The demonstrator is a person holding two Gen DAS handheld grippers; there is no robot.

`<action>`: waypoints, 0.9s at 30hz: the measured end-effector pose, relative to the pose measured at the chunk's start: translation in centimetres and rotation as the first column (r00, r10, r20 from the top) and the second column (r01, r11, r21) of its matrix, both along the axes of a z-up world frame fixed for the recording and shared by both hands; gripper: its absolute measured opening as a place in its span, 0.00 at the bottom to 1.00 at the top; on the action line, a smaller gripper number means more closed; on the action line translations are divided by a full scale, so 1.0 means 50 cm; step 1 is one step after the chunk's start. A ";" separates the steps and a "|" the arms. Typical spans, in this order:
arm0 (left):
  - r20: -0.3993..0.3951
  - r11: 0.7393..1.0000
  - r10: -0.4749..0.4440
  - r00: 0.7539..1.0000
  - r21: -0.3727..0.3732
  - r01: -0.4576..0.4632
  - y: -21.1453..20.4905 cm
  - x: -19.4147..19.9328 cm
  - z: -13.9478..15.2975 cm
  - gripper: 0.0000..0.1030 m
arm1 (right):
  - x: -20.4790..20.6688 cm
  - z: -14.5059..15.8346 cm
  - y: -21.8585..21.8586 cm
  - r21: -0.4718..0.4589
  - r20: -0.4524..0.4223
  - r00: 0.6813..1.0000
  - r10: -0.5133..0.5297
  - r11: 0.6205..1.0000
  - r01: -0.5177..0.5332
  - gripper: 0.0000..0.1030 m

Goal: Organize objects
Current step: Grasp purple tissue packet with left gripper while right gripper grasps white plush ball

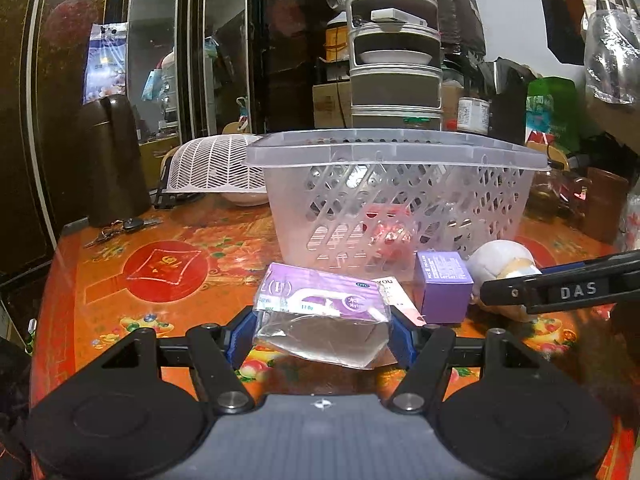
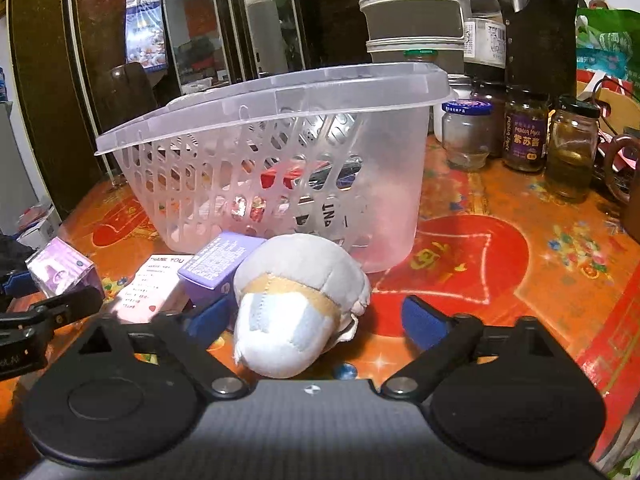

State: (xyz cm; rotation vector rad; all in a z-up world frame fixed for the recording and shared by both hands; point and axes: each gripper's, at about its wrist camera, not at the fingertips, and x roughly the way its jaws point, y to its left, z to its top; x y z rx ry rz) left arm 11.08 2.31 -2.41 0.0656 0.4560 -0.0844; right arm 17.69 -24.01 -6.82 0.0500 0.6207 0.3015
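A clear plastic basket (image 1: pixel 400 200) stands on the orange patterned table, with red items inside. My left gripper (image 1: pixel 322 332) is shut on a purple and white medicine box (image 1: pixel 320 312), in front of the basket. A small purple box (image 1: pixel 442 286) and a pink thank-you card (image 1: pixel 396 296) lie to its right. In the right wrist view my right gripper (image 2: pixel 312 320) is open around a white plush toy (image 2: pixel 296 308) that lies on the table. The basket (image 2: pixel 280 160) stands just behind, with the small purple box (image 2: pixel 220 268) and the card (image 2: pixel 152 288) at the left.
Several glass jars (image 2: pixel 524 136) stand at the right behind the basket. A white mesh food cover (image 1: pixel 212 168), a brown jug (image 1: pixel 112 160) and keys (image 1: pixel 120 228) are at the back left. A stacked grey steamer (image 1: pixel 394 60) stands behind.
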 end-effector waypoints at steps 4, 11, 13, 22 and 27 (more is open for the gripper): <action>-0.004 1.000 -0.005 1.000 -0.003 0.005 0.001 0.002 -0.002 0.68 | 0.006 -0.001 0.014 -0.015 -0.011 0.999 0.033 0.999 -0.033 0.70; -0.012 1.000 -0.003 1.000 -0.005 0.003 0.002 0.004 -0.004 0.68 | -0.036 0.014 0.015 -0.042 0.055 0.998 0.025 0.999 -0.022 0.64; -0.011 1.000 -0.005 1.000 -0.005 0.004 0.002 0.004 -0.004 0.68 | -0.062 0.028 0.004 -0.031 0.080 0.996 0.028 0.999 -0.025 0.64; 0.063 1.000 -0.009 0.998 -0.021 0.010 0.005 -0.018 0.013 0.68 | -0.144 0.053 -0.053 0.054 0.117 0.991 0.059 0.996 -0.066 0.64; 0.124 0.999 -0.023 0.992 -0.042 0.028 0.003 -0.042 0.065 0.68 | -0.154 0.143 -0.070 0.073 0.209 0.973 0.097 0.991 -0.114 0.64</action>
